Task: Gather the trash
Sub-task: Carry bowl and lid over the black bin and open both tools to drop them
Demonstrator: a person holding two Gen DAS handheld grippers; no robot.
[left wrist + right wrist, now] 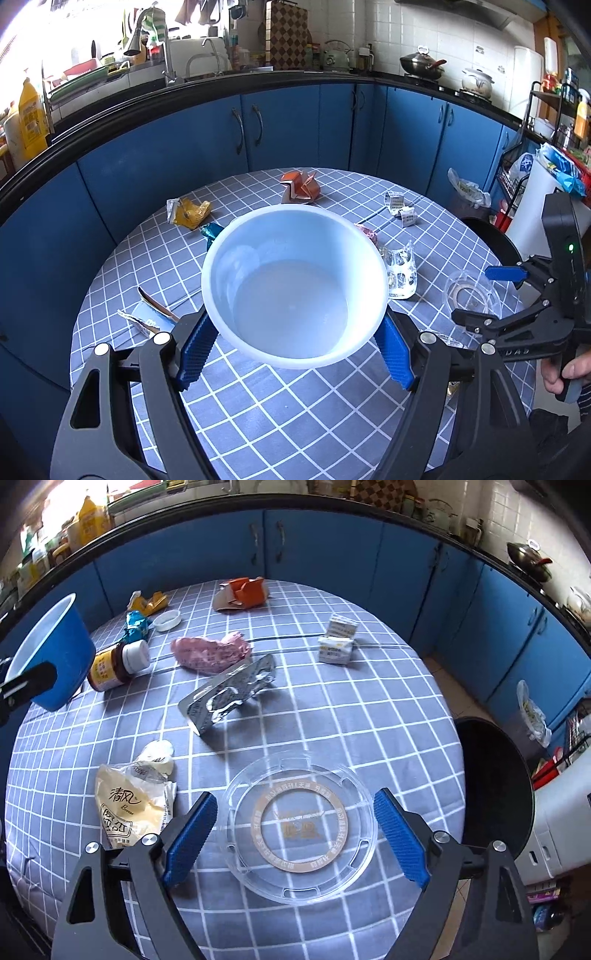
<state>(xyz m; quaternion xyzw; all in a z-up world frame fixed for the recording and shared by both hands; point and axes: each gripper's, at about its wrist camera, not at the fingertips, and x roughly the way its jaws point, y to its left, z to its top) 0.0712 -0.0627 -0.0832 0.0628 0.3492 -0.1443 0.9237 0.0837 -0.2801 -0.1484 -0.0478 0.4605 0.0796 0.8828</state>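
Note:
My left gripper (293,350) is shut on a blue bowl with a white inside (293,284) and holds it above the round checked table (295,406); the bowl also shows at the left of the right wrist view (55,653). My right gripper (295,838) is open, its fingers on either side of a clear round plastic lid (301,823) lying on the cloth; it shows at the right of the left wrist view (476,295). Trash lies around: a cream wrapper (129,805), a blister pack (229,694), a pink wrapper (210,651), a pill bottle (118,664).
Further back lie an orange carton (242,592), a small white box (338,642), a yellow wrapper (147,602), a teal wrapper (136,626) and a white cap (167,620). Blue cabinets (295,122) ring the table. A black stool (491,782) stands at the right.

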